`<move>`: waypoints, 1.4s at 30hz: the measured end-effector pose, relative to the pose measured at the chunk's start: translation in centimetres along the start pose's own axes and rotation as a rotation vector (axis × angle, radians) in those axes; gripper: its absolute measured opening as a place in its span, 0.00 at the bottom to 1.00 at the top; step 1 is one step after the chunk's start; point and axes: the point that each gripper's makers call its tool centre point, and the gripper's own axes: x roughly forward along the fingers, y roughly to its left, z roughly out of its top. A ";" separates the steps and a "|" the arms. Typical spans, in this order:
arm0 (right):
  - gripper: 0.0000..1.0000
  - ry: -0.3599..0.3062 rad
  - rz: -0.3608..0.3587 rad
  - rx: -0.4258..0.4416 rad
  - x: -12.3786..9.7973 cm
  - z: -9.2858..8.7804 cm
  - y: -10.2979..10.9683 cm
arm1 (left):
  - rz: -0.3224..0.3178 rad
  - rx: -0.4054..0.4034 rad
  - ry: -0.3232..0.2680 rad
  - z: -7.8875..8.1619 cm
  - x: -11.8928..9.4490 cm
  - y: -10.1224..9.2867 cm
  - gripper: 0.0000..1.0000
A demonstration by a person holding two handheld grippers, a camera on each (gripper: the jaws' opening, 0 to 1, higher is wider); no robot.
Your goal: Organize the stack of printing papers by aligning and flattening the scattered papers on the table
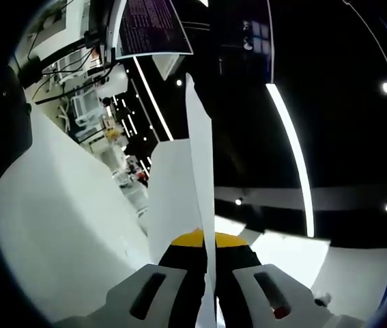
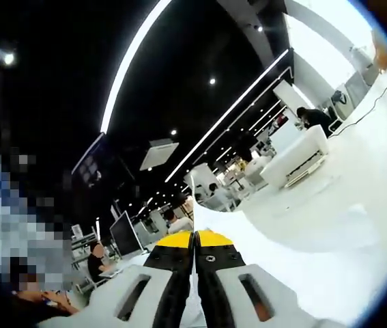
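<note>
My left gripper (image 1: 205, 239) is shut on a stack of white printing paper (image 1: 200, 171), which stands edge-on and rises from between its yellow-tipped jaws toward the dark ceiling. More white sheet (image 1: 63, 225) spreads to the left of the jaws. In the right gripper view, my right gripper (image 2: 194, 237) is shut on white paper (image 2: 316, 212); the sheet leaves the jaw tips and fans out wide to the right.
Both views tilt up at a black ceiling with long light strips (image 1: 292, 150). A monitor (image 1: 149, 27) and cabled equipment sit at upper left. In the right gripper view, people sit at desks with monitors (image 2: 126, 236), and a white bench (image 2: 295, 160) stands farther off.
</note>
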 end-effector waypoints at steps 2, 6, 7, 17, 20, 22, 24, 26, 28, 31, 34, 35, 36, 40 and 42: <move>0.00 -0.004 0.011 0.001 0.0 0.0 0.5 | 0.000 0.000 0.000 0.0 0.0 -0.1 0.06; 0.00 -0.003 0.021 -0.002 -0.1 -0.1 1.0 | 0.000 0.000 0.000 0.0 0.0 -0.1 0.06; 0.00 -0.003 0.024 -0.001 -0.1 -0.1 1.2 | 0.000 -0.001 0.000 0.0 0.0 -0.2 0.06; 0.00 -0.010 0.046 -0.014 0.1 1.0 1.8 | -0.001 -0.002 -0.001 0.0 0.0 -0.1 0.06; 0.00 -0.015 0.051 -0.025 0.2 1.5 1.9 | -0.001 -0.003 -0.001 0.1 0.0 -0.1 0.06; 0.00 -0.016 0.056 -0.026 0.3 2.0 1.7 | -0.001 -0.003 -0.001 0.1 0.0 -0.1 0.06; 0.00 -0.019 0.062 -0.026 0.4 2.2 1.8 | -0.001 -0.003 -0.001 0.1 0.0 0.0 0.06; 0.00 -0.020 0.067 -0.033 0.0 1.8 2.8 | -0.001 -0.003 -0.001 0.1 0.0 0.0 0.06; 0.00 -0.019 0.073 -0.039 -0.3 1.4 3.8 | 0.000 -0.003 -0.001 0.1 0.0 -0.1 0.06; 0.00 -0.021 0.080 -0.041 -0.4 1.5 4.1 | 0.000 -0.003 0.000 0.0 0.0 -0.1 0.06; 0.00 -0.028 0.095 -0.046 -0.4 2.0 4.7 | 0.001 -0.005 -0.001 0.1 0.0 0.0 0.06; 0.00 -0.032 0.097 -0.047 -0.4 2.2 4.8 | 0.001 -0.005 -0.001 0.1 0.0 0.0 0.06; 0.00 -0.036 0.102 -0.047 -0.4 2.3 5.0 | 0.001 -0.005 -0.001 0.1 0.0 0.0 0.06; 0.00 -0.041 0.115 -0.050 -0.4 2.7 5.6 | 0.002 -0.007 -0.001 0.1 0.0 0.0 0.06; 0.00 -0.045 0.122 -0.050 -0.4 2.9 5.8 | 0.002 -0.007 -0.001 0.0 0.0 0.0 0.06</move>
